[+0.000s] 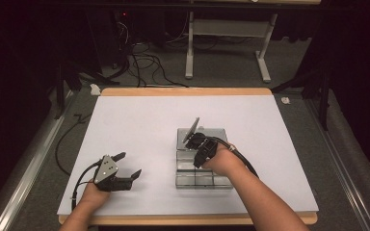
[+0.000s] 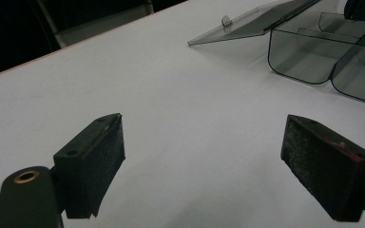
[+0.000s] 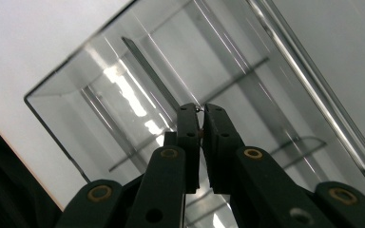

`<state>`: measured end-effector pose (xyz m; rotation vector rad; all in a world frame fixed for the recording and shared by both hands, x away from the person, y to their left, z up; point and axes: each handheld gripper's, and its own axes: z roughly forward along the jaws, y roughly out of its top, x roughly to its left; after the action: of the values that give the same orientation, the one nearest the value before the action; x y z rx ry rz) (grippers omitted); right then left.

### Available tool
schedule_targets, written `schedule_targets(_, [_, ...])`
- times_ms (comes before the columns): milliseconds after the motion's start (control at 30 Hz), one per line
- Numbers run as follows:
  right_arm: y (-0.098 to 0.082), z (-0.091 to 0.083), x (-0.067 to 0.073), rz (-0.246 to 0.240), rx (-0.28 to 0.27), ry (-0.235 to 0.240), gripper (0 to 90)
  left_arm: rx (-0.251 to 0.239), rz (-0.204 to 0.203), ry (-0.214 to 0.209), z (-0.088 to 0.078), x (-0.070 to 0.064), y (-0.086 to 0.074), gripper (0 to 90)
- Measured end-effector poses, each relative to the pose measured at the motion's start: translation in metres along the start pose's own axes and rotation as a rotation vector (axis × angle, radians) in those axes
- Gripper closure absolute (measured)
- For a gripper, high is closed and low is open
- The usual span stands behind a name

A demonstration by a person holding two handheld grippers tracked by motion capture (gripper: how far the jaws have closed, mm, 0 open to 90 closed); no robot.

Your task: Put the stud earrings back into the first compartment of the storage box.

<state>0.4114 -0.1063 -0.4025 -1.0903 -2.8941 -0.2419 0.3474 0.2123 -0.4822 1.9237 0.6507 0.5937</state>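
From above the near edge we look forward and down over the whole white tabletop (image 1: 139, 120). Our left gripper view skims low across it toward the clear smoky plastic compartment box (image 2: 313, 52); our right gripper view sits close over that box (image 3: 123, 95).

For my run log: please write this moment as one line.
right gripper: shut on lid | organizer box: lid half-open | left gripper: open, idle
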Motion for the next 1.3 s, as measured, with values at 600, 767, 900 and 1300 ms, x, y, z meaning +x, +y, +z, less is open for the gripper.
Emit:
schedule_targets(600, [0.028,0.022,0.002,-0.032,0.020,0.000,86.2,0.001,-0.001,-0.004,0.000,0.000,0.000,15.0])
schedule_targets(767, [0.027,0.024,0.000,-0.020,0.022,-0.001,85.6,0.002,-0.001,-0.005,0.000,0.001,0.000,15.0])
schedule_targets(900, [0.026,0.023,0.000,-0.021,0.018,0.006,83.4,0.002,0.000,-0.002,0.000,0.000,0.000,15.0])
schedule_targets(1300, [0.012,0.000,-0.006,0.009,-0.005,-0.014,82.8,-0.002,-0.002,-0.003,0.000,0.000,0.000,15.0])
